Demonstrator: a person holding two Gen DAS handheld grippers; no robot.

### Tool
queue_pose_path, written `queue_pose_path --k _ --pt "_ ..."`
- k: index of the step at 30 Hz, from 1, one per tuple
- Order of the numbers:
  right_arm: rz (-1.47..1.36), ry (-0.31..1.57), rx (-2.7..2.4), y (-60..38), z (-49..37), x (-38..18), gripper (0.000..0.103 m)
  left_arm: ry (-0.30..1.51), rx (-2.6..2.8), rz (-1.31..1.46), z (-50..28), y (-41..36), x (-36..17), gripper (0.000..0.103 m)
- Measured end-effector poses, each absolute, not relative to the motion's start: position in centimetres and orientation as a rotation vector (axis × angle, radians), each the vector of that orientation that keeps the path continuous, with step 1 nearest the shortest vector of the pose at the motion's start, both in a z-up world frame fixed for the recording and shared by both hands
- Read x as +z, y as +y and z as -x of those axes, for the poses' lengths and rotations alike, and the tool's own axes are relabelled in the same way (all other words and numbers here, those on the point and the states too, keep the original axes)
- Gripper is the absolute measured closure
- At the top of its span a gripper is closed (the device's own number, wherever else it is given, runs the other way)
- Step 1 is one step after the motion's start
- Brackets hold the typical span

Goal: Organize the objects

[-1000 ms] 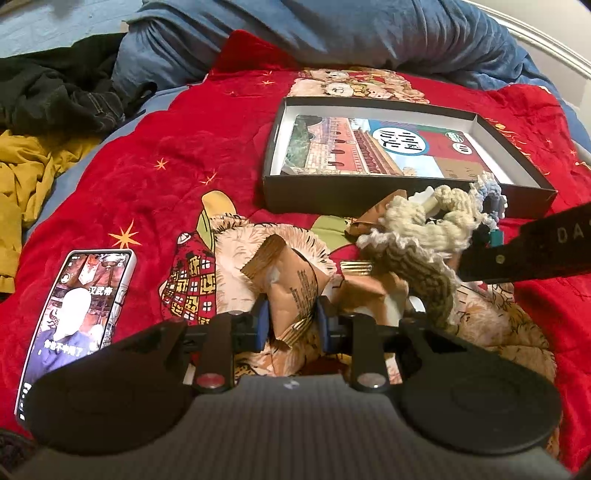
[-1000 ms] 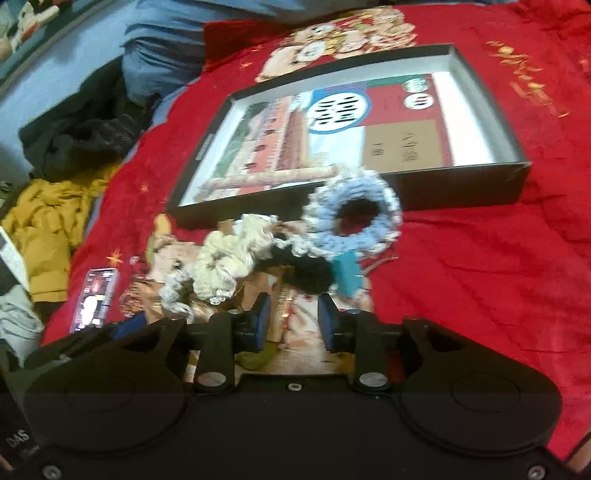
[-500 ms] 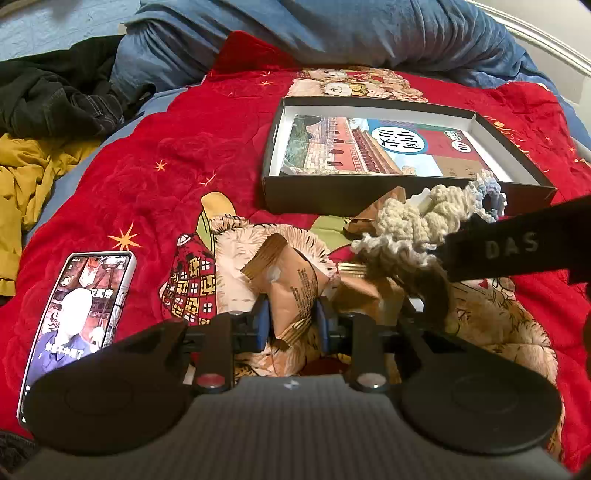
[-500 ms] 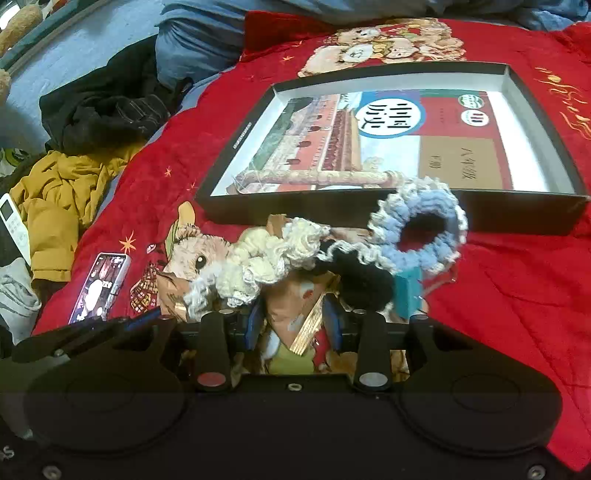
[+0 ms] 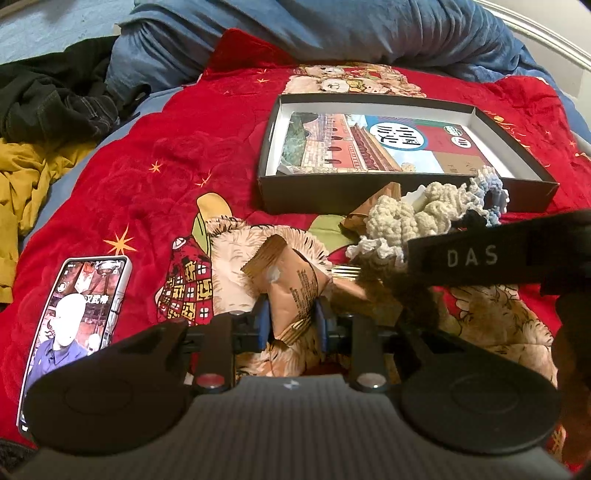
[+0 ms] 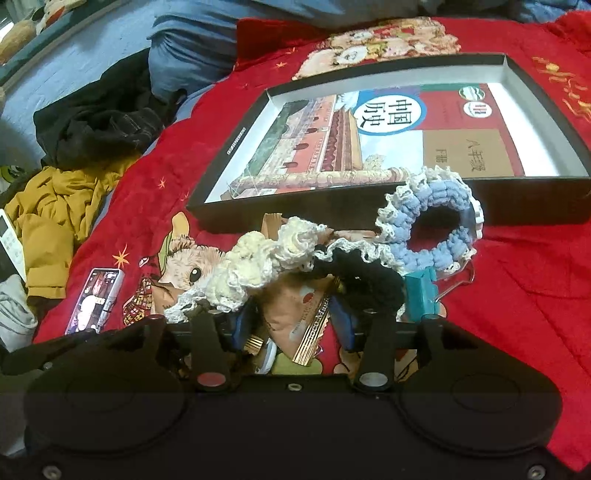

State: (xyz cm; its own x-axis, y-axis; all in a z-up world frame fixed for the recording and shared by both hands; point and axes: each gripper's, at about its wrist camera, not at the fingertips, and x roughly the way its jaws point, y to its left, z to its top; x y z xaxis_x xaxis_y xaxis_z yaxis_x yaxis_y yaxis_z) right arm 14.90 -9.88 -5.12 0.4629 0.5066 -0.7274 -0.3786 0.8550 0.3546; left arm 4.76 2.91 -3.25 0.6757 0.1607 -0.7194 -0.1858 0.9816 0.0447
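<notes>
My left gripper [image 5: 291,325] is shut on a brown snack packet [image 5: 295,284] lying on the red blanket. My right gripper [image 6: 293,325] stands around a second brown snack packet [image 6: 306,317], with its jaws wide on either side of it. A cream crocheted scrunchie [image 6: 255,266], a black one [image 6: 362,277] and a blue one [image 6: 432,229] lie just ahead of it, with a teal binder clip [image 6: 421,299]. The cream scrunchie also shows in the left wrist view [image 5: 410,218]. The open black box [image 5: 406,192] holds a book [image 6: 369,140] behind the pile.
A phone [image 5: 74,314] lies face up at the left. Black clothes [image 5: 55,103] and yellow clothes [image 5: 22,173] are heaped at the far left. A blue duvet [image 5: 332,29] lies behind the box. The right gripper's body [image 5: 498,254] crosses the left view.
My right gripper has moved down and forward over the pile, so the second snack packet now sits between its jaws. My left gripper has stayed shut on its packet.
</notes>
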Motion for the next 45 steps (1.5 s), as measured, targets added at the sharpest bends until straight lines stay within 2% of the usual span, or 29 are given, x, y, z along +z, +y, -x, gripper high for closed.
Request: queue_pose_path --k 2,5,6,7,9,11,29,45 --pt "-0.137 0.932 0.546 -9.7 -14.7 -5.2 0.058 0.804 0.195 0.032 -4.8 2.9 -3.3 0.072" --pt "-0.138 0.932 0.543 -9.5 -14.9 -5.3 0.058 0.802 0.195 0.032 -5.0 2.8 -3.4 0.058" --pt "-0.136 0.939 0.545 -9.5 -15.0 -5.3 0.058 0.799 0.197 0.033 -5.1 2.8 -3.5 0.057" --pt "-0.127 0.945 0.548 -9.5 -15.1 -5.2 0.059 0.798 0.198 0.030 -5.1 2.8 -3.5 0.058" --pt "-0.114 0.957 0.555 -9.4 -15.2 -5.1 0.061 0.796 0.199 0.020 -5.2 2.6 -3.6 0.074" --pt "-0.121 0.966 0.558 -9.6 -15.2 -5.1 0.064 0.799 0.196 0.027 -5.3 2.8 -3.5 0.075" --pt "-0.162 1.026 0.537 -14.4 -13.1 -2.0 0.067 0.869 0.165 -0.009 -3.6 2.8 -2.2 0.076" --pt "-0.192 0.961 0.532 -17.7 -11.7 0.9 0.067 0.855 0.163 -0.022 -3.3 2.7 -1.7 0.077"
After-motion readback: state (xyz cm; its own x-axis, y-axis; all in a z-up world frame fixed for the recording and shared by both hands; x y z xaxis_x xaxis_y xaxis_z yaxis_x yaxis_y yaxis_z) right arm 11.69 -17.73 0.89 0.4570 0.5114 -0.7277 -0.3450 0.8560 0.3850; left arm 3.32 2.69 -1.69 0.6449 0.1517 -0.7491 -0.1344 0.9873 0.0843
